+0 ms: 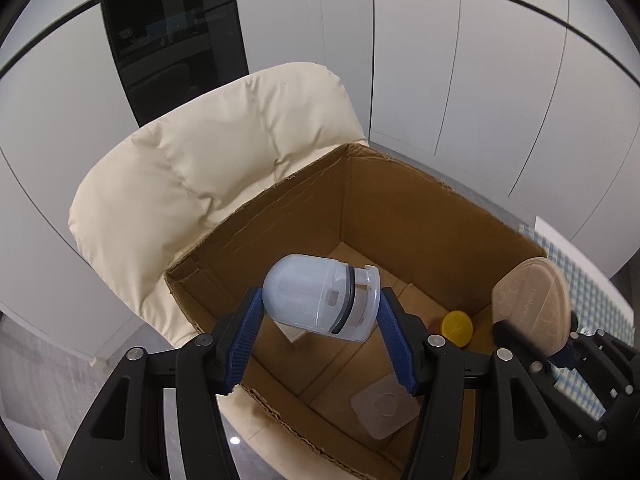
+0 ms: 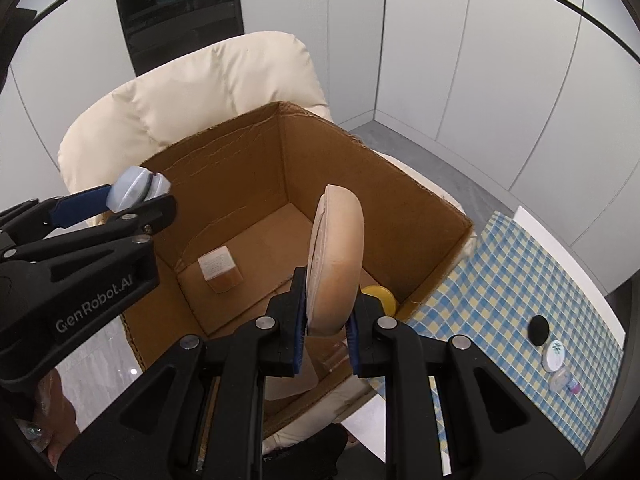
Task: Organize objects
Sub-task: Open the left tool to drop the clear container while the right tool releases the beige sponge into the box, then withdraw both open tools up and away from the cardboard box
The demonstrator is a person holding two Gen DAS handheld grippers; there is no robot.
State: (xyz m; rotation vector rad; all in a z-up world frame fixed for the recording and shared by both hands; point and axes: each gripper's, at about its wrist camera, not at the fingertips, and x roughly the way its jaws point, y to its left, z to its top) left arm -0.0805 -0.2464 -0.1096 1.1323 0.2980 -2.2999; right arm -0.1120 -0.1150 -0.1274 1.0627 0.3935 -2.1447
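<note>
My left gripper (image 1: 320, 300) is shut on a translucent white lidded container (image 1: 316, 296), one pad on its domed end and one on its lid. It hangs tilted above the left part of an open cardboard box (image 1: 256, 208). In the right wrist view that container (image 2: 134, 188) juts from the left gripper (image 2: 136, 200) over the box's (image 2: 240, 152) left rim. My right gripper (image 2: 328, 312) is shut on a peach oval case (image 2: 338, 248). The case stands on edge over the box's right side. In the left wrist view the case (image 1: 532, 304) and the right gripper (image 1: 532, 340) are near the box's right wall.
On the box floor lie a small carton (image 2: 220, 268), a yellow round lid (image 2: 380, 294) and a flat clear packet (image 1: 386, 408). The box sits on a cream padded chair (image 2: 180, 92). To the right, a checkered tablecloth (image 2: 520, 280) bears a black disc (image 2: 538, 330) and a white tin (image 2: 554, 354).
</note>
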